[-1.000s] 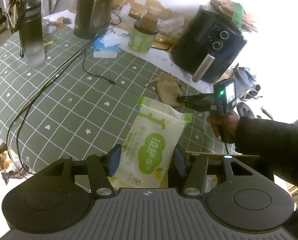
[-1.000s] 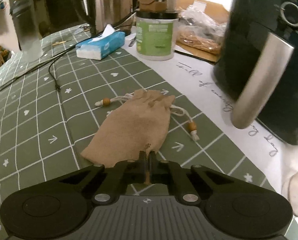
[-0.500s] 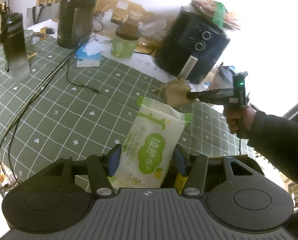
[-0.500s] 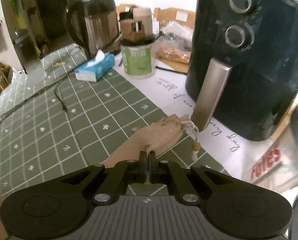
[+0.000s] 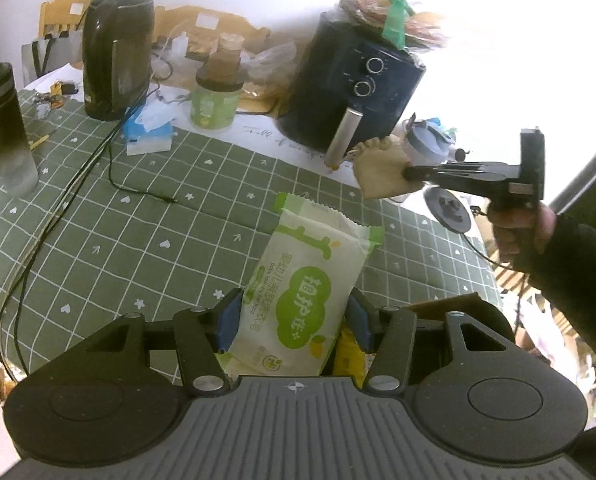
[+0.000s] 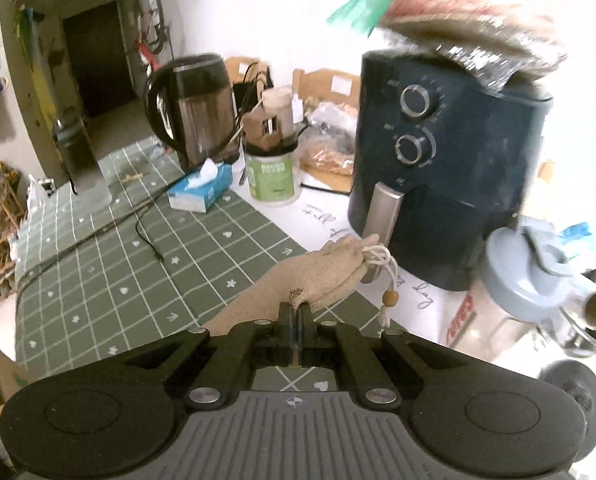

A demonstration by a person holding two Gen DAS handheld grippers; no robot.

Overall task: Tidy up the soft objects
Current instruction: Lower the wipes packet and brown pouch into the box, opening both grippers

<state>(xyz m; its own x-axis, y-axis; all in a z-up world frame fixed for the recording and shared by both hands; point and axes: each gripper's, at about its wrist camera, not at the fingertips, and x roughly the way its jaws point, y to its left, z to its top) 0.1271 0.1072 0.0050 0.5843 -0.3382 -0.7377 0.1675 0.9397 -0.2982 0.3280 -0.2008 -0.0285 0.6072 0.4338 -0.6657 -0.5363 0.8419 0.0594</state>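
Note:
My left gripper (image 5: 291,322) is shut on a white and green pack of wet wipes (image 5: 306,292) and holds it above the green checked tablecloth (image 5: 137,216). My right gripper (image 6: 295,312) is shut on a beige drawstring pouch (image 6: 314,276) and holds it in the air, cords and wooden bead dangling. In the left wrist view the right gripper (image 5: 408,172) and the hanging pouch (image 5: 380,174) show at the right, in front of the air fryer (image 5: 354,92).
A black kettle (image 5: 115,56), a tissue box (image 5: 147,132), a green jar (image 5: 213,100), a dark bottle (image 5: 5,128) and black cables (image 5: 77,184) are on the table. A blue-lidded jar (image 6: 518,280) stands right of the air fryer (image 6: 450,168). A cardboard edge (image 5: 450,304) and a yellow packet (image 5: 348,350) lie under the left gripper.
My right gripper has lifted the pouch off the tablecloth and raised it higher. The left gripper has risen and pulled back a little with the wipes held.

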